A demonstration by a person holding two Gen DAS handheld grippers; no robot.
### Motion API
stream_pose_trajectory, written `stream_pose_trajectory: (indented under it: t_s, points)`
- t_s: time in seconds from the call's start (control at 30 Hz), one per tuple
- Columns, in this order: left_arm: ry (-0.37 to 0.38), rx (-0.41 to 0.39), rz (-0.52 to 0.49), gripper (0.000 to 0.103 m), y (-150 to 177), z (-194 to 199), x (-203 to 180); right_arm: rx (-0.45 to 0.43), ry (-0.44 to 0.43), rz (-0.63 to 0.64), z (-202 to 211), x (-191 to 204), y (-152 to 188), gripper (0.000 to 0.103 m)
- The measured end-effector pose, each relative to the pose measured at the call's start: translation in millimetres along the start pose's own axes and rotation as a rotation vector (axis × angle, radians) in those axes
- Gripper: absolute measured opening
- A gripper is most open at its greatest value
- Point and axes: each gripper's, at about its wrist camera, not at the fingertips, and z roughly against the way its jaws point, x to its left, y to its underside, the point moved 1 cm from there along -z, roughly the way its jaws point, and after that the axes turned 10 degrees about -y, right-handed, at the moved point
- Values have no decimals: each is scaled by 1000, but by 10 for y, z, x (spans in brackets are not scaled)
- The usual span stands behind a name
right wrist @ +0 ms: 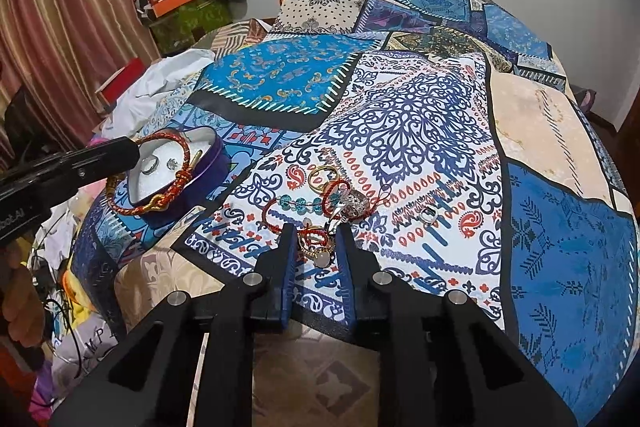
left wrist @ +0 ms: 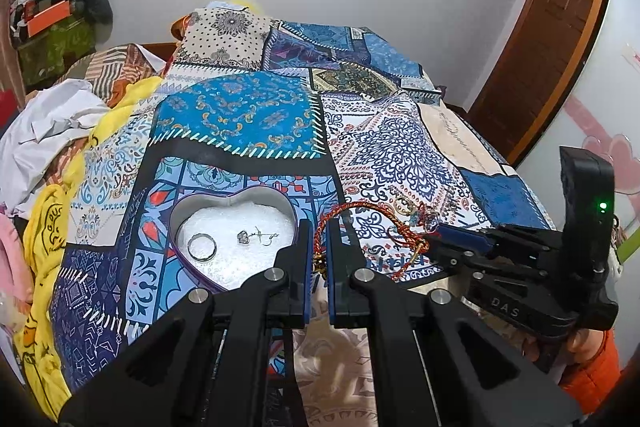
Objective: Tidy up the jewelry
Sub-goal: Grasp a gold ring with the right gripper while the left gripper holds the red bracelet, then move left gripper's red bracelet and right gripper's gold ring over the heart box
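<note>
Heart-shaped tin (left wrist: 181,215): glossy purple metal wall, white grainy foam inside w/ a polished silver ring (left wrist: 202,246). Braided cord bracelet (right wrist: 160,171) over the tin: rough red-gold weave, brass-look clasp. Patchwork quilt (right wrist: 400,115) under the tin: matt printed cloth. Gripper fingers (right wrist: 347,247): matt black plastic.

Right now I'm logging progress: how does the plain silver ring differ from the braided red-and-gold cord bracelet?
The plain silver ring lies flat inside the purple heart-shaped tin; the braided red-and-gold cord bracelet hangs over the tin, pinched by the left gripper. The ring is a small rigid metal band; the bracelet is a far larger, floppy woven loop with a gold clasp. Both are closed loops.
</note>
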Motion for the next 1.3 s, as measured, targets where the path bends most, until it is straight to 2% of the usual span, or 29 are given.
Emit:
stream_pose_trajectory:
  t_s: [0.37,0.63,0.93,1.3]
  points:
    - [12,-12,-8,4,-13,50,-51,-36,11,-28,223,-13,48,17]
    - [-4,-42,-9,4,-50,170,6,-116,9,-12,463,112,-104,18]
    - [-50,-101,16,4,-141,368,278,-192,-40,45,530,443,-375,18]
    - [-110,-123,64,4,-140,456,648,-210,-120,113,360,790,-603,18]
